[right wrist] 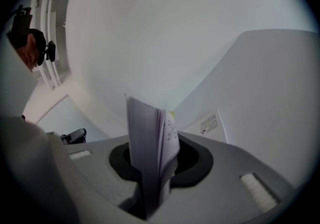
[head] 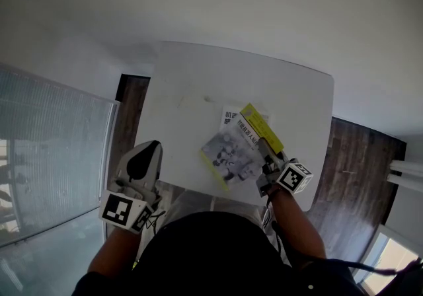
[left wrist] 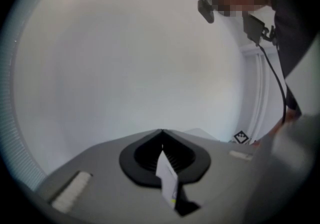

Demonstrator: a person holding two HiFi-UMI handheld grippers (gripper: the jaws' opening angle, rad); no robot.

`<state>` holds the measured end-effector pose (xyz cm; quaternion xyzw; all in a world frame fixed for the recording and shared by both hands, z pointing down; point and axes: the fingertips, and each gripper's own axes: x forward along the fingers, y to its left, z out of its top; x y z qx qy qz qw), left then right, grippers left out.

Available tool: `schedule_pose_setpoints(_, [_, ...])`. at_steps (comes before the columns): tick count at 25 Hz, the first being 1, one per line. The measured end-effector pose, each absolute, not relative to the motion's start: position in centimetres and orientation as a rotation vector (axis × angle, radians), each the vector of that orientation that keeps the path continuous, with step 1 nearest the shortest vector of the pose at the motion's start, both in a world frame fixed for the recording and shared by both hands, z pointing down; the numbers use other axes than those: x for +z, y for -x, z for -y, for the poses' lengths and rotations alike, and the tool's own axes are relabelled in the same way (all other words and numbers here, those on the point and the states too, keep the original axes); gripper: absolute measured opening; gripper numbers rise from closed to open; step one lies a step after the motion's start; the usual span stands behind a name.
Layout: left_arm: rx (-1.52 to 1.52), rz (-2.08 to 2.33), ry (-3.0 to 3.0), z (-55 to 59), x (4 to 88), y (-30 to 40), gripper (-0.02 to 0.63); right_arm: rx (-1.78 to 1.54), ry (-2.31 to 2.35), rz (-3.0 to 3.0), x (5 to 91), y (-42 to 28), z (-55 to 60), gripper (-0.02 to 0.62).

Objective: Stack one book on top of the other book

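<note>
White table (head: pixel 198 83) carries lower book (head: pixel 229 116); held book (head: pixel 228 152) overlaps it; wood floor (head: pixel 357 169) around.

Tabletop (head: pixel 198 83): plain white. Held book (head: pixel 231 156): grey cover with a black-and-white picture, yellow-green edge at 7 o'clock, yellow band with dark print at 1 o'clock. Second book (head: pixel 229 116): white cover, black print. Left hand-held gripper (head: pixel 151 149) and right hand-held gripper (head: pixel 264 156): grey bodies, black jaw surrounds, white cubes with black square markers. Floor (head: pixel 357 169): dark brown wood grain.
</note>
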<state>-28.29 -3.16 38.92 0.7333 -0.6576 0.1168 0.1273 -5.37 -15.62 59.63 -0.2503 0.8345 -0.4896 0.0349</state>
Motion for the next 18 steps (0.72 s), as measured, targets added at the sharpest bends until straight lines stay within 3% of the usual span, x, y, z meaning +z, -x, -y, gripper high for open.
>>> schedule_pose_setpoints(18, [0.414,1.870,-2.107,3.6,39.8,26.0,0.003,-1.609,0.788,-2.510,63.4,4.6,16.1,0.087])
